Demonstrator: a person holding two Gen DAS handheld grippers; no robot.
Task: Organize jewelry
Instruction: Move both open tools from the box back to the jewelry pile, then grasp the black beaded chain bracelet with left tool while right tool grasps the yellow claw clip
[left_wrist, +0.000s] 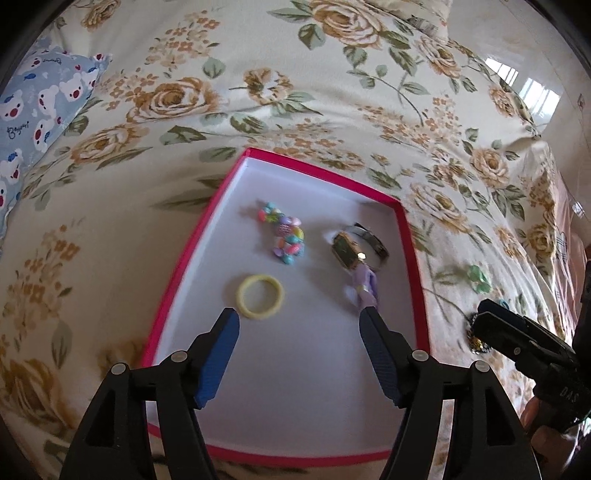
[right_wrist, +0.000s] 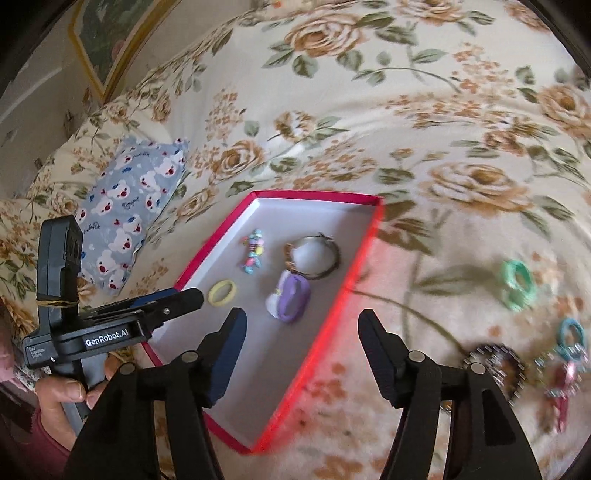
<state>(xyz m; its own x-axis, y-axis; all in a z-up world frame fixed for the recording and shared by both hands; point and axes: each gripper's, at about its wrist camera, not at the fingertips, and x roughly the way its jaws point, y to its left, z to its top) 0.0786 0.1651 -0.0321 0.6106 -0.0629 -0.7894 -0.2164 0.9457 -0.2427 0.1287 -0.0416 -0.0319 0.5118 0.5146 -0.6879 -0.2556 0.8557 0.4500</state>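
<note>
A shallow pink-rimmed tray (left_wrist: 177, 266) (right_wrist: 332, 310) with a white floor lies on the flowered bedspread. In it lie a yellow hair ring (left_wrist: 260, 296) (right_wrist: 221, 292), a pastel bead bracelet (left_wrist: 285, 234) (right_wrist: 253, 253), a gold watch (left_wrist: 356, 249) (right_wrist: 314, 256) and a purple hair clip (left_wrist: 364, 286) (right_wrist: 290, 299). My left gripper (left_wrist: 299, 321) is open above the tray, empty. My right gripper (right_wrist: 301, 321) is open over the tray's right rim, empty. On the bedspread to the right lie a green scrunchie (right_wrist: 517, 284) (left_wrist: 478, 278), a dark beaded bracelet (right_wrist: 495, 365), a blue hair ring (right_wrist: 570, 334) and a red charm piece (right_wrist: 561, 384).
A blue bear-print pillow (left_wrist: 37, 110) (right_wrist: 122, 214) lies left of the tray. A framed picture (right_wrist: 107, 40) leans at the far left. The right gripper body (left_wrist: 532, 343) shows in the left view; the left one (right_wrist: 110, 325) shows in the right view.
</note>
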